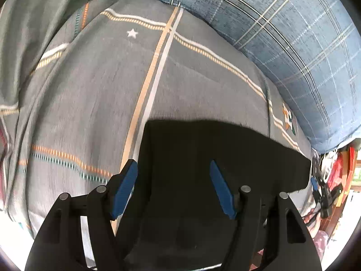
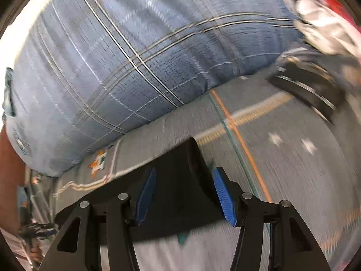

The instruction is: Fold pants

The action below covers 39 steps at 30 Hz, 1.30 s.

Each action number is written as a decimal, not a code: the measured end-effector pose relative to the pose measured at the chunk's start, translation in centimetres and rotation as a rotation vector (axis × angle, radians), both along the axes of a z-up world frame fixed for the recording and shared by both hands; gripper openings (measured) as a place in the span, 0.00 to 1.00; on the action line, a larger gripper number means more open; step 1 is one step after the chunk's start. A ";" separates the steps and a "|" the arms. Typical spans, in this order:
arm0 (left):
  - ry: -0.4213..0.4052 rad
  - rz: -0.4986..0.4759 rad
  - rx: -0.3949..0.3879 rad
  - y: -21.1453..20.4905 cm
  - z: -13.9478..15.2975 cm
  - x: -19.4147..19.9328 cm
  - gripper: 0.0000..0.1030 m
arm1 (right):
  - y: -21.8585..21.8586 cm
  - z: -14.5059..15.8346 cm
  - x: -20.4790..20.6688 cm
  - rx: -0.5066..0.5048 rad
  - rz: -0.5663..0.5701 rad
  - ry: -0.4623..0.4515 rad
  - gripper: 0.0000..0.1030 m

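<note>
Bed sheet: grey, striped, covers the bed. Blue plaid pillow lies along its far edge. Black pants lie flat on the sheet, near the pillow. Cluttered items beyond the bed edge, too blurred to identify. Left hand-held gripper and right hand-held gripper: both partly open over the pants, blue pads apart, gripping nothing.

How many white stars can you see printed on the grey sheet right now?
3. One star in the left wrist view, above the black pants; two stars, blurred, at right in the right wrist view. More may be hidden.
</note>
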<state>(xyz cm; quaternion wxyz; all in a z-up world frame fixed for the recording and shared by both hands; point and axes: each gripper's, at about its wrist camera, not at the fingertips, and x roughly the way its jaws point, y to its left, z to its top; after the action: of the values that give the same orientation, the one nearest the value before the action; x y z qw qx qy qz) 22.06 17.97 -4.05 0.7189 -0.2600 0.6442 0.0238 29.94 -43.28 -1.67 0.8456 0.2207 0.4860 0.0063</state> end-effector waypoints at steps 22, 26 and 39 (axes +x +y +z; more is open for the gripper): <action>-0.192 -0.150 0.323 -7.1 2.3 0.3 0.16 | 5.3 2.0 -1.6 -0.357 0.128 -0.142 0.07; -0.308 -0.131 0.361 -7.3 5.4 -2.8 0.16 | 5.2 4.7 -5.4 -0.354 0.108 -0.227 0.07; -0.404 -0.058 0.191 -4.7 5.7 -14.5 0.16 | 3.3 4.8 -23.0 -0.323 0.043 -0.326 0.07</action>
<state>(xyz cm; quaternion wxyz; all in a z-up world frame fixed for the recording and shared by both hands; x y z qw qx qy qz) 7.53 13.29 1.66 0.8550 -0.1717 0.4892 0.0116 6.97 -40.00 3.11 0.9371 0.0682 0.3420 -0.0181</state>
